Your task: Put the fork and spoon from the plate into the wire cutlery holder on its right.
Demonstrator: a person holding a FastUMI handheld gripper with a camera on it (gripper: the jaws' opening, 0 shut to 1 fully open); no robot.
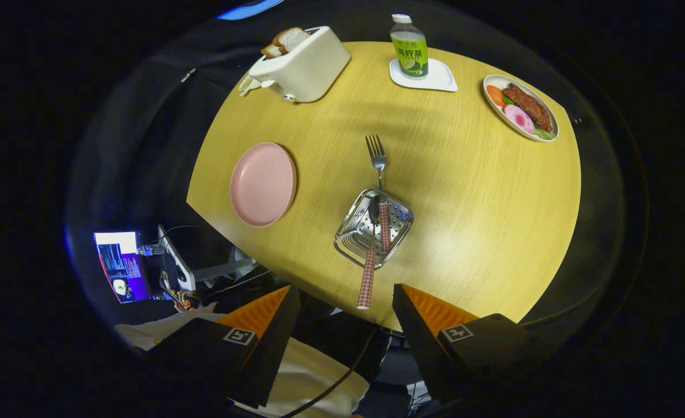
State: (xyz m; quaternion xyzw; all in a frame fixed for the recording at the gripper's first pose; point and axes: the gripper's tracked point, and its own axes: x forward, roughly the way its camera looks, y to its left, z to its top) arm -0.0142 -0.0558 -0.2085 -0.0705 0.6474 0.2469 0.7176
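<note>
Now, the step: both pieces already lie in the holder, so the job looks about done, and the gripper [342,302] hangs high above the table [482,191].
Fingers: wide apart, holding nothing, with a clear gap between them.
Plate: the pink plate [262,184] is bare and sits just to one side of the holder.
Holder: the wire cutlery holder [374,227] is a shiny metal basket near the table's close edge, just ahead of the fingers.
Fork: the fork [377,159] lies across the holder. Its checked handle rests inside, and its prongs stick out over the far rim onto the table.
Spoon: the spoon [368,273] lies in the holder too. Its bowl is inside, and its checked handle pokes out past the near rim and over the table's edge, toward the gap between the fingers.
Other things: a toaster [302,64] with bread, a bottle [410,47] on a white coaster, and a dish of food [521,107] stand far beyond the holder.
Next move: likely little is left. If tidying is wanted, the fingers would need to come down over a handle and close gently, without tipping the light basket.
</note>
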